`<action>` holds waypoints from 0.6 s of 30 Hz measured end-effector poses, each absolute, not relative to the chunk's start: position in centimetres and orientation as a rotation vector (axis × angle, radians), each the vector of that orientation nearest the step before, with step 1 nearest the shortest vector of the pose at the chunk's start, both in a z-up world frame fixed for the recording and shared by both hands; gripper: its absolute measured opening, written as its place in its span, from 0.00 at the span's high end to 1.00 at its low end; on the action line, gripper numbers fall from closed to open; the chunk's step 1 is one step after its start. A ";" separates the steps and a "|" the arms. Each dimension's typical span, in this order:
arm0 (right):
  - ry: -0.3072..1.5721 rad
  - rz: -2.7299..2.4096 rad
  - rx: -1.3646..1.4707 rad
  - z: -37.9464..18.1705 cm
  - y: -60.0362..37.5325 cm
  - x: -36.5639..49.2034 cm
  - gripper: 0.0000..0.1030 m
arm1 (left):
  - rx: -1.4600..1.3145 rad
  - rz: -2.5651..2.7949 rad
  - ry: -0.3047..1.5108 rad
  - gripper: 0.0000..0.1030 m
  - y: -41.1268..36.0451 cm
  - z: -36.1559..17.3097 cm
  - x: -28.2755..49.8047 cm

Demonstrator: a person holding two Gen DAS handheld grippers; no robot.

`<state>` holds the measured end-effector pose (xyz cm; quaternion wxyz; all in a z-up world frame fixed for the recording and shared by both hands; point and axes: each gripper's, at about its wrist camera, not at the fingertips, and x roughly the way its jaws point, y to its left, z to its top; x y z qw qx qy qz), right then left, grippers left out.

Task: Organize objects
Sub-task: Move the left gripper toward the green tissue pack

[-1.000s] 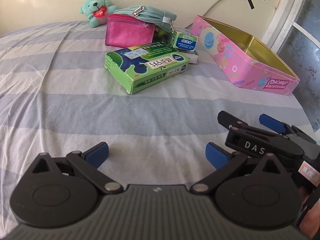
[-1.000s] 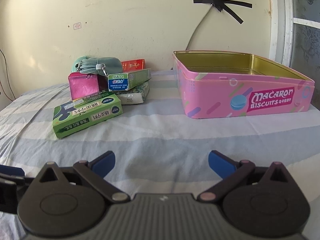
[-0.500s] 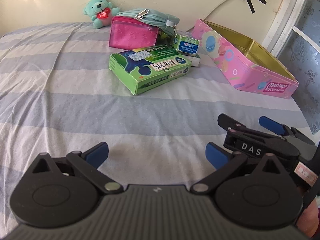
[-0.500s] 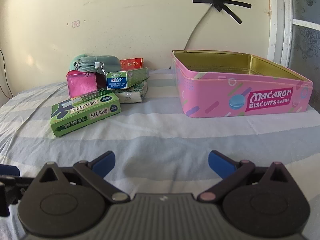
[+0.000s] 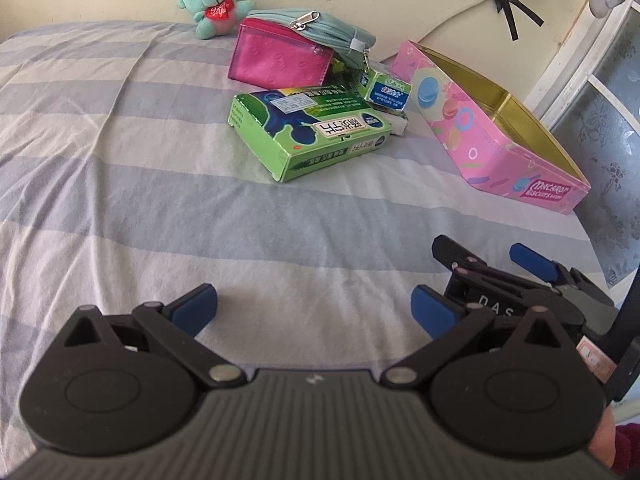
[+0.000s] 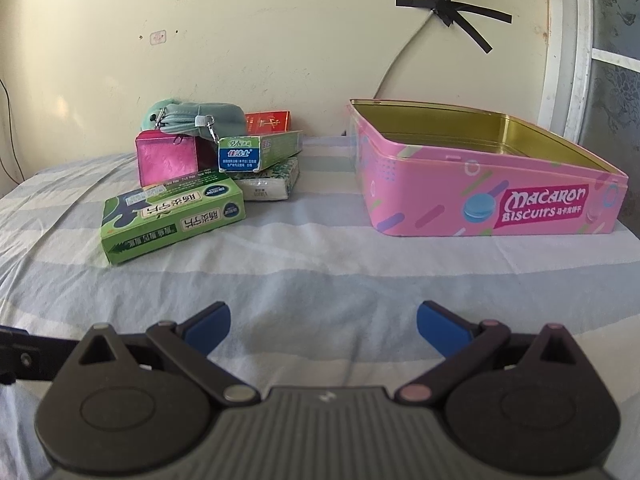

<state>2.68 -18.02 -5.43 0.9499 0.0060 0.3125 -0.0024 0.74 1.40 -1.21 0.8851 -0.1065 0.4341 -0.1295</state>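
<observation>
Objects for sorting sit clustered on the striped bedsheet (image 5: 120, 184): the green carton (image 5: 308, 132) lies nearest me, behind it the magenta pouch (image 5: 280, 60) with the teal zip pouch (image 5: 320, 34) draped on top, a small blue-and-white box (image 5: 386, 90) resting on a white packet (image 6: 272, 184), and a red box (image 6: 268, 122) at the back. The teal bear (image 5: 214, 4) sits apart by the wall. To their right, well apart, stands the pink biscuit tin (image 6: 500, 204), lidless and empty as far as I can see. Compared with a second ago, the pile and tin have both grown larger in my two views, so I have been bringing both tools forward; nothing on the bed has shifted. My left gripper (image 5: 314, 310) and right gripper (image 6: 322, 320) both stand wide, holding nothing, low over bare sheet. I judge the task barely begun: this is the approach, and the green carton looks like the easiest first pick for the tin.
</observation>
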 end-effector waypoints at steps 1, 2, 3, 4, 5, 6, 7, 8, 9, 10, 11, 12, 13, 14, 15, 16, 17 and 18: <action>0.637 -0.005 0.011 -5.4 -18.0 2.7 0.00 | -0.227 -0.272 0.904 0.00 1.5 -1.2 0.8; 0.638 -0.005 0.011 -5.4 -18.0 2.7 0.00 | -0.232 -0.274 0.904 0.00 1.6 -1.2 0.8; 0.638 -0.005 0.011 -5.5 -18.0 2.7 0.00 | -0.234 -0.275 0.905 0.00 1.6 -1.2 0.8; 0.640 -0.005 0.010 -5.5 -18.0 2.8 0.00 | -0.233 -0.275 0.905 0.00 1.6 -1.2 0.8; 0.640 -0.004 0.009 -5.5 -18.0 2.8 0.00 | -0.233 -0.275 0.905 0.00 1.6 -1.2 0.8; 0.641 -0.004 0.008 -5.4 -18.0 2.8 0.00 | -0.234 -0.275 0.906 0.00 1.6 -1.2 0.8; 0.641 -0.004 0.007 -5.5 -18.0 2.8 0.00 | -0.237 -0.277 0.906 0.00 1.7 -1.2 0.8; 0.642 -0.004 0.005 -5.5 -18.0 2.8 0.00 | -0.238 -0.276 0.906 0.00 1.6 -1.2 0.7; 0.643 -0.005 0.005 -5.5 -18.0 2.8 0.00 | -0.245 -0.279 0.907 0.00 1.7 -1.2 0.8; 0.643 -0.005 0.004 -5.5 -17.9 2.8 0.00 | -0.251 -0.282 0.908 0.00 1.7 -1.2 0.8; 0.643 -0.006 0.004 -5.5 -17.9 2.8 0.00 | -0.255 -0.286 0.908 0.00 1.8 -1.2 0.8; 0.643 -0.006 0.003 -5.5 -17.9 2.8 0.00 | -0.255 -0.291 0.908 0.00 1.8 -1.2 0.8; 0.643 -0.006 0.003 -5.5 -17.9 2.8 0.00 | -0.251 -0.298 0.907 0.00 1.8 -1.2 0.8; 0.643 -0.006 0.003 -5.5 -17.9 2.8 0.00 | -0.245 -0.306 0.904 0.00 1.8 -1.3 0.8; 0.642 -0.006 0.003 -5.5 -17.9 2.8 0.00 | -0.240 -0.314 0.898 0.00 1.9 -1.3 0.8; 0.641 -0.005 0.004 -5.5 -17.9 2.8 0.00 | -0.238 -0.322 0.891 0.00 1.9 -1.4 0.7; 0.639 -0.003 0.003 -5.4 -17.9 2.8 0.00 | -0.244 -0.329 0.882 0.00 2.1 -1.5 0.6; 0.635 0.002 0.003 -5.4 -17.8 2.8 0.00 | -0.257 -0.335 0.870 0.00 2.3 -1.5 0.4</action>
